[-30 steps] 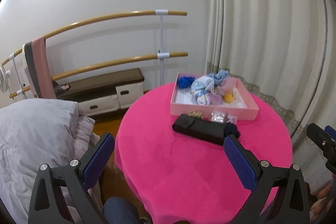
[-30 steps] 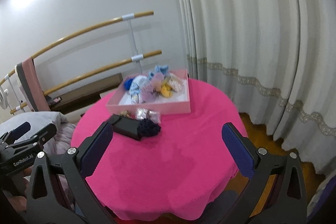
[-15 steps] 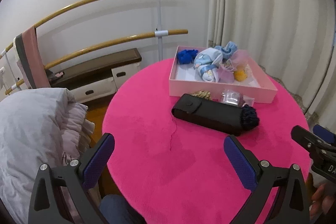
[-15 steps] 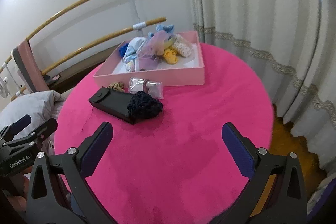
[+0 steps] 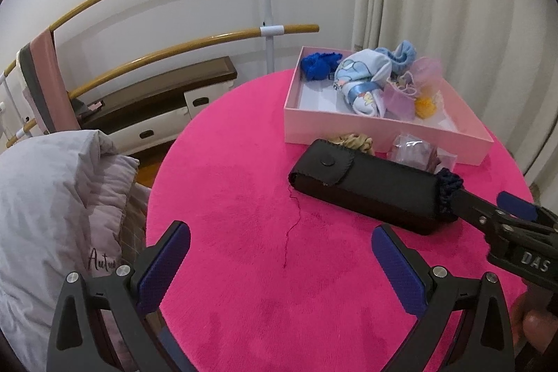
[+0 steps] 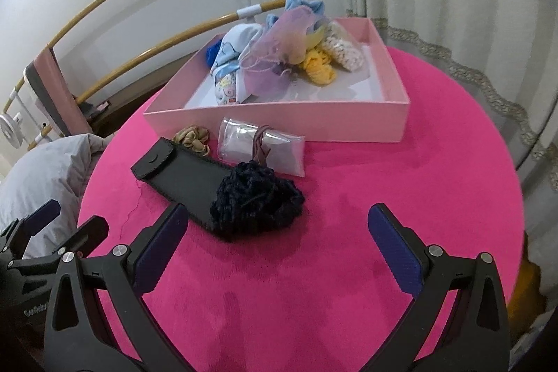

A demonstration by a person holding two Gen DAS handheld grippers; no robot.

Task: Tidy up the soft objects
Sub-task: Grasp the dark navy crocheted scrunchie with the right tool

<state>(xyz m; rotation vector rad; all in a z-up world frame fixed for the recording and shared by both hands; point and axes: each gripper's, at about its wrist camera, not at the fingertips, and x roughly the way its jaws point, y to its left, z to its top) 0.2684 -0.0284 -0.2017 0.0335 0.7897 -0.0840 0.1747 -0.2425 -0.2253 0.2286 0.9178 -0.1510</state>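
Our left gripper (image 5: 280,258) and right gripper (image 6: 277,241) both gape empty; from the left view, the case (image 5: 366,189) hides most of the dark scrunchie (image 6: 256,201).

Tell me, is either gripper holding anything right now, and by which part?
Nothing is held. The left gripper and right gripper are both open above the pink tablecloth; the dark knitted scrunchie lies ungrasped ahead of the right one.

Both views near, over table (image 5: 244,197)
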